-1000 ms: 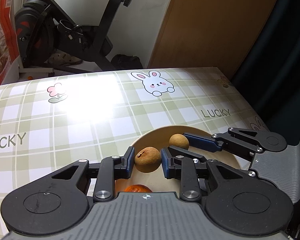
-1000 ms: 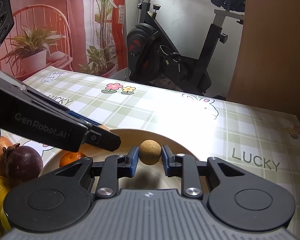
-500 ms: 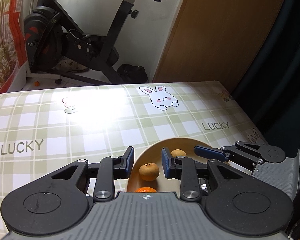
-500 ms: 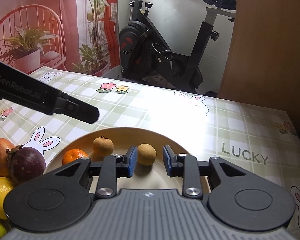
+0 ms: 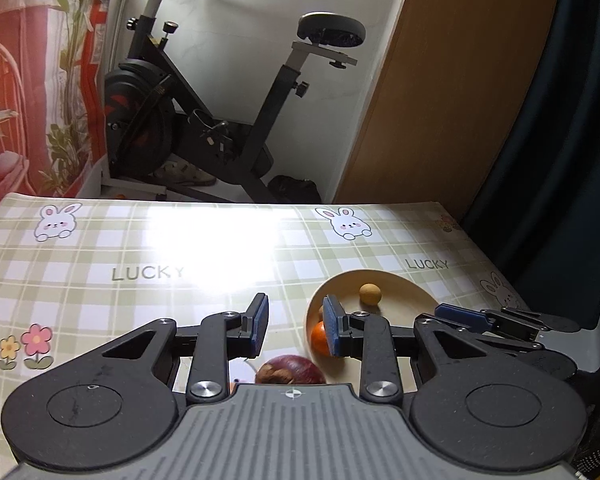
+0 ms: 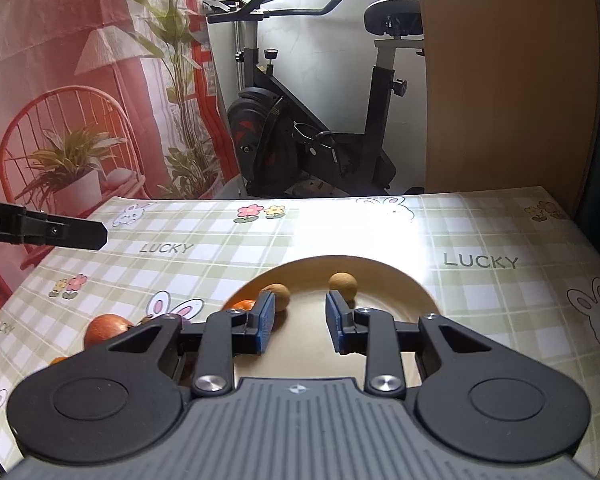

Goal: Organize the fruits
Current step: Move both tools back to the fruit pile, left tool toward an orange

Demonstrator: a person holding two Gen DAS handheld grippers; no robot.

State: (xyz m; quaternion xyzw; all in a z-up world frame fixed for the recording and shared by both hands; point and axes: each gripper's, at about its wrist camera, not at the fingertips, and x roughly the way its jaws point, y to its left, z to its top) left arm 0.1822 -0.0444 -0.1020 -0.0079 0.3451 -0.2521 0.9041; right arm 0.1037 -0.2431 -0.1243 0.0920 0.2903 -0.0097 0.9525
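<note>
- Apparently a placing step is just done: both tools hang empty above the desk (image 6: 480,220), and the next move calls for fetching another fruit from beside the plate (image 6: 412,280).
- Left tool (image 5: 296,330): jaws apart, holding nothing; the dark purple fruit (image 5: 290,368) lies just below its gap, left of the plate.
- Right tool (image 6: 300,326): jaws apart over the plate, empty.
- On the plate lie two small brown fruits (image 6: 343,281), apart, and a tangerine (image 6: 244,305) at its left rim.
- A red-orange fruit (image 6: 106,330) waits off the plate's left.
</note>
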